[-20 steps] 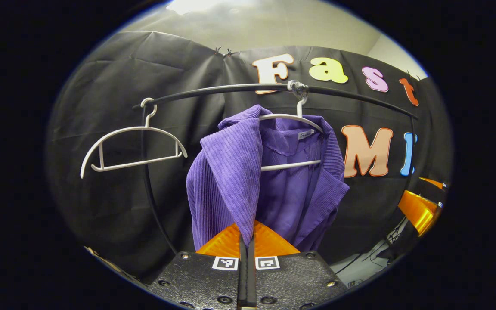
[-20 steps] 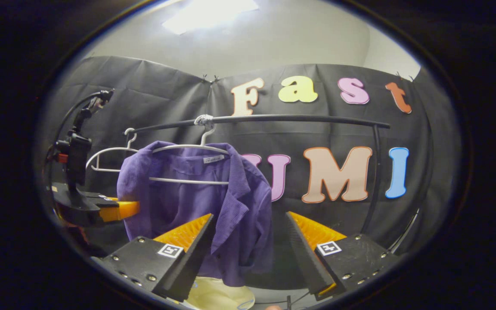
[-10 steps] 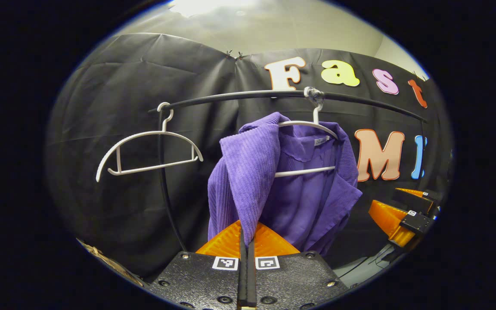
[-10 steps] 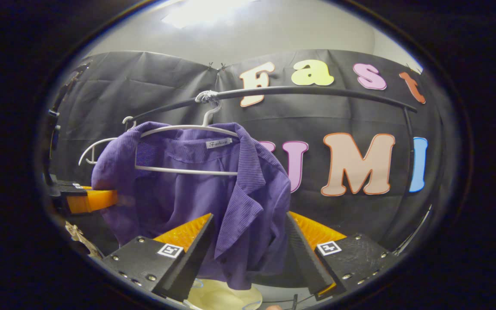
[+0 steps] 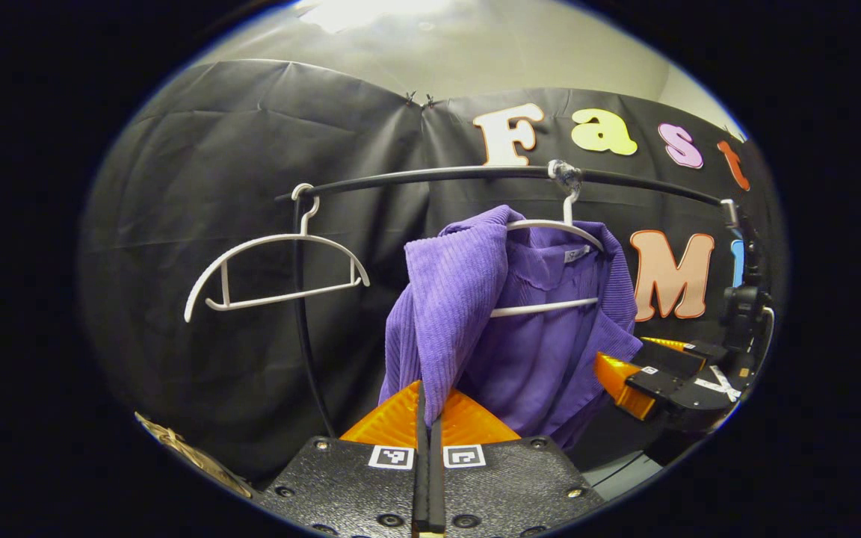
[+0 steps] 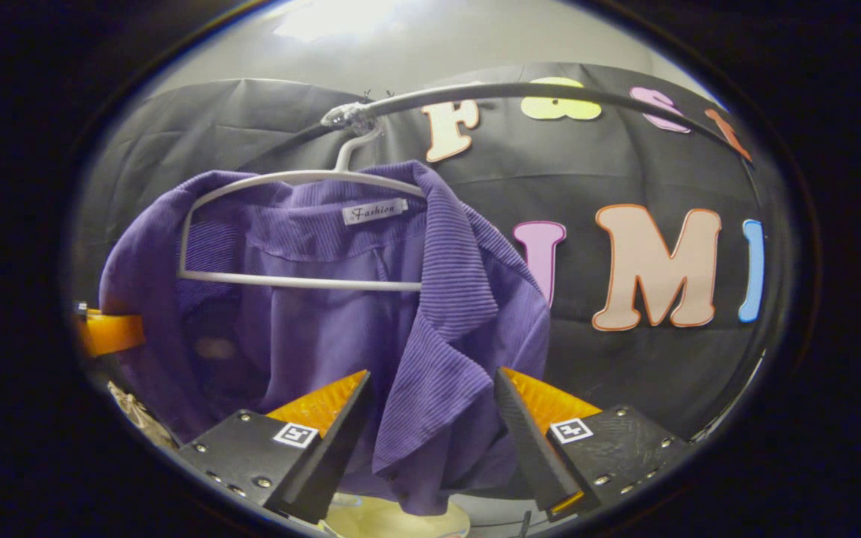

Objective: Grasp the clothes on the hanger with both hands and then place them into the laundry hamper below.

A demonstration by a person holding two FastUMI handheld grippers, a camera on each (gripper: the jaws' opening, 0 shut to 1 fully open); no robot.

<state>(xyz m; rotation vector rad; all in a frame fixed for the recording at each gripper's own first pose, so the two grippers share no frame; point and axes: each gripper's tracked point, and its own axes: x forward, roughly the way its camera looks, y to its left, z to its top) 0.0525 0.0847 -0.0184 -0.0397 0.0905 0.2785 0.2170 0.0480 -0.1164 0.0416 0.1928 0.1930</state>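
Up front in the left gripper view, the left gripper [image 5: 428,418] is clamped on the front edge of the purple corduroy jacket [image 5: 520,329], which hangs on a white plastic hanger [image 5: 550,224] on the black rail [image 5: 430,175]; an empty white hanger [image 5: 273,261] hangs well apart. Next, in the right gripper view, the right gripper [image 6: 430,426] gapes wide around the jacket's lapel edge, above the pale hamper [image 6: 393,519].
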